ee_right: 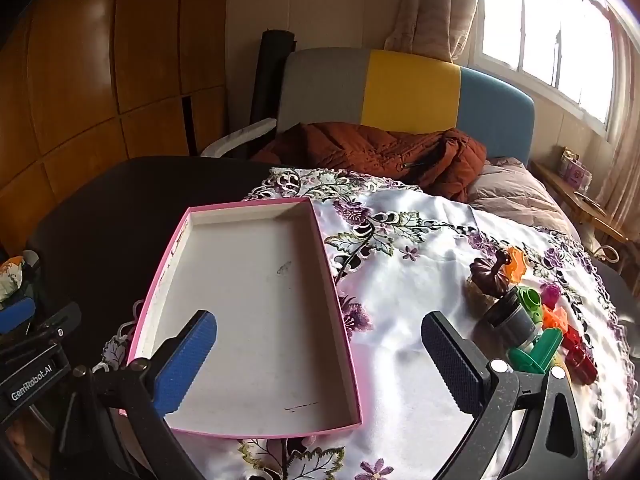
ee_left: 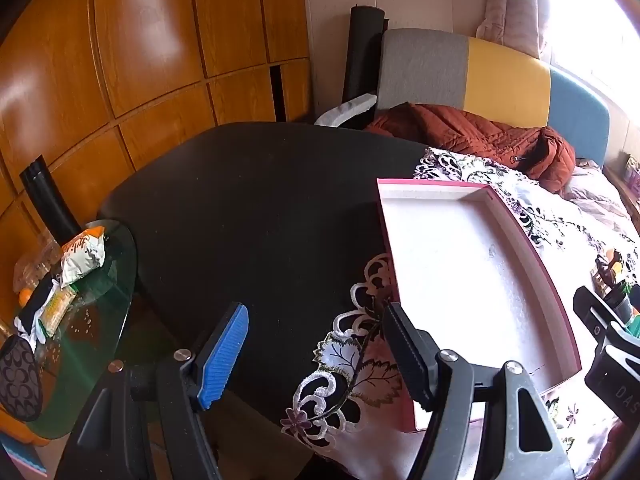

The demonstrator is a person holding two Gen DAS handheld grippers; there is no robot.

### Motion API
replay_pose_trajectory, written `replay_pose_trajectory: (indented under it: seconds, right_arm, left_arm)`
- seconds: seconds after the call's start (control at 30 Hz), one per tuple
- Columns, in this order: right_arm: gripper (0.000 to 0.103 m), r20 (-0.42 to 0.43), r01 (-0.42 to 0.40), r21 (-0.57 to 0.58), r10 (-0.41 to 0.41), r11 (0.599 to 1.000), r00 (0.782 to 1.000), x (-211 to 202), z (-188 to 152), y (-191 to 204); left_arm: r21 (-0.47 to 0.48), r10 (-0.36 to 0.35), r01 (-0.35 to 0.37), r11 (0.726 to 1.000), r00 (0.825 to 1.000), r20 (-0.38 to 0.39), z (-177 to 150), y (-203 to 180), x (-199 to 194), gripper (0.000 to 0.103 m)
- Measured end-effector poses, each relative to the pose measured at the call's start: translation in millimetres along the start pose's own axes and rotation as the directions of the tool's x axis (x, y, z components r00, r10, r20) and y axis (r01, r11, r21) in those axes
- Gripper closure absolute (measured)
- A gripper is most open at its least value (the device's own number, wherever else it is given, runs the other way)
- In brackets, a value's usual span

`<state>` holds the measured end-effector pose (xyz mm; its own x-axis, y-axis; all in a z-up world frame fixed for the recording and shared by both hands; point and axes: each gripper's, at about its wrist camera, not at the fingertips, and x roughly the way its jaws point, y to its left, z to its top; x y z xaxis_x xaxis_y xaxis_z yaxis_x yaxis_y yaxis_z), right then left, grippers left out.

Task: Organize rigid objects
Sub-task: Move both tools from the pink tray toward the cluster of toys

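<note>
Both grippers hang over the table with jaws spread wide, holding nothing: the left gripper [ee_left: 316, 356] above the dark table [ee_left: 248, 208] edge, the right gripper [ee_right: 320, 360] above the near end of the empty pink tray [ee_right: 256, 280]. Right of the tray, small plastic toys [ee_right: 536, 320] cluster on the embroidered cloth [ee_right: 416, 264]. Beyond lies a rust jacket [ee_right: 372, 148].

Wood-panelled wall [ee_left: 120, 60], tricolour headboard [ee_right: 408, 84], bright window [ee_right: 552, 28].

A shallow box [ee_right: 256, 312] lies on a cloth [ee_right: 420, 320] over the table [ee_left: 248, 216]. Small toys [ee_right: 532, 320] cluster on the cloth to its right, well apart.
</note>
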<state>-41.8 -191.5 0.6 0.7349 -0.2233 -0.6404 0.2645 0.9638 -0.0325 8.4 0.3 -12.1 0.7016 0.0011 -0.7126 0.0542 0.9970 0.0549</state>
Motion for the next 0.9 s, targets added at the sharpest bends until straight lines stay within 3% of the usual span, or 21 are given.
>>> replay_pose_trajectory:
  seconds: [0.9]
  right_arm:
    - [0.000,0.030,0.036,0.016,-0.036,0.999,0.999,-13.7,11.4,-15.7]
  left_arm:
    - [0.004,-0.061,0.061,0.998,0.998,-0.024,-0.5,-4.1,0.7,0.032]
